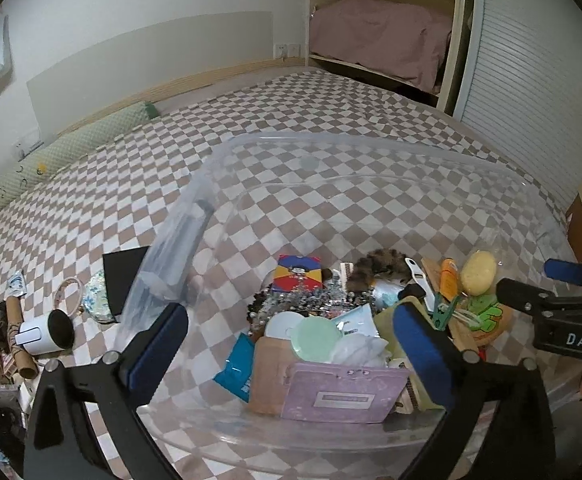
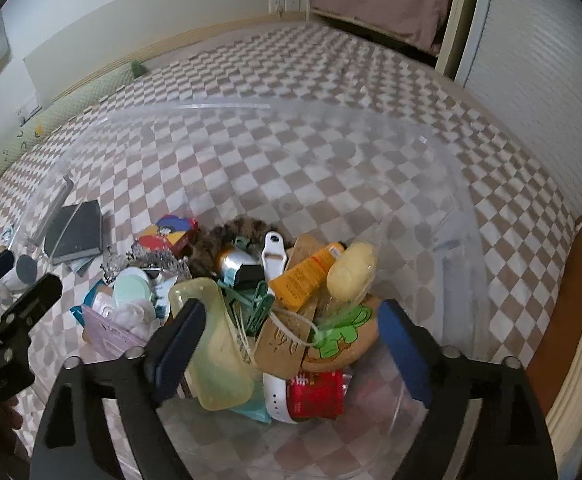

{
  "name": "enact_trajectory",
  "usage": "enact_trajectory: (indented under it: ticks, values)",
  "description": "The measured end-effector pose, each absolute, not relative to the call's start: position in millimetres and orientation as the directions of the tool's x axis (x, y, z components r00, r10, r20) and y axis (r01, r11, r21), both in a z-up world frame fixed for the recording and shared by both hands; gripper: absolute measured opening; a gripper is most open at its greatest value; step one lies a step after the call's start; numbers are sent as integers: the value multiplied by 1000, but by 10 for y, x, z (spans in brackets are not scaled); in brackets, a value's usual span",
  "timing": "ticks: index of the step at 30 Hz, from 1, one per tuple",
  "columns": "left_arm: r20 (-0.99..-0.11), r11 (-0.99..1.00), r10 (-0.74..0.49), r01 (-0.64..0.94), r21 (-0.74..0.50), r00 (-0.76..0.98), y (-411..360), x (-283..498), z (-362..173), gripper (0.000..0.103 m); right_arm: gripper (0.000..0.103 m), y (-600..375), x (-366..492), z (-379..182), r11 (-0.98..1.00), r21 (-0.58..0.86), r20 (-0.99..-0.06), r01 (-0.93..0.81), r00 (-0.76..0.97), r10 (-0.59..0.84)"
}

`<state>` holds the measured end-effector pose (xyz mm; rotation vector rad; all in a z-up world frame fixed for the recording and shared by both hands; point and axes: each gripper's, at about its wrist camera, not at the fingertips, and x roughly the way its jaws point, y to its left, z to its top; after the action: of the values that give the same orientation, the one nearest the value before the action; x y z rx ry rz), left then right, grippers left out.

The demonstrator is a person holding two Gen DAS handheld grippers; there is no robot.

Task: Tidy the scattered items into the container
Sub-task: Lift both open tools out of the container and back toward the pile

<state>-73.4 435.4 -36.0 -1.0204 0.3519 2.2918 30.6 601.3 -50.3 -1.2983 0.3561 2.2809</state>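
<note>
The left gripper (image 1: 291, 344) has its blue-padded fingers (image 1: 423, 344) spread wide with nothing pinched between them, poised over the near end of the clear plastic bin (image 1: 371, 164); the right gripper (image 2: 291, 344) is likewise spread wide and pinches nothing, hanging over the same bin's pile; under the left gripper lie a purple card holder (image 1: 339, 392), a brown envelope (image 1: 269, 376), a pale green round lid (image 1: 317, 340) and a blue packet (image 1: 237, 368); under the right gripper lie a yellowish soft case (image 2: 219, 344), a green clothes peg (image 2: 259, 308), a brown tag (image 2: 281, 348), a red packet (image 2: 317, 396) and a round cushion with a green frog (image 2: 343, 334); farther back in the bin sit an orange tube (image 2: 305, 280), a yellow potato-like lump (image 2: 351, 272), a white strap (image 2: 275, 256), a furry brown tuft (image 2: 231, 232) and a colourful box (image 1: 299, 276); the bin rests on a checked bedspread (image 1: 291, 100); outside it, to the left, still scattered, lie a black book (image 1: 125, 276), a white mug (image 1: 49, 334), a bracelet (image 1: 69, 292) and a cardboard tube (image 1: 19, 336); a green bolster (image 1: 71, 148) lies along the wall
</note>
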Motion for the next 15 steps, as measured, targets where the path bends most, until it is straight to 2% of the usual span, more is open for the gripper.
enact_trajectory:
  ticks: [13,15]
  values:
    - [-723,-808,421,-588,-25,-547,4065,-758,-206,103,93,5874,294,-398,-850,-42,-829,-525,-456,323]
    - [-714,-814,421,-580,-27,-559,4007,-760,-156,103,98,5836,285,-361,-850,-42,-816,-525,-472,333]
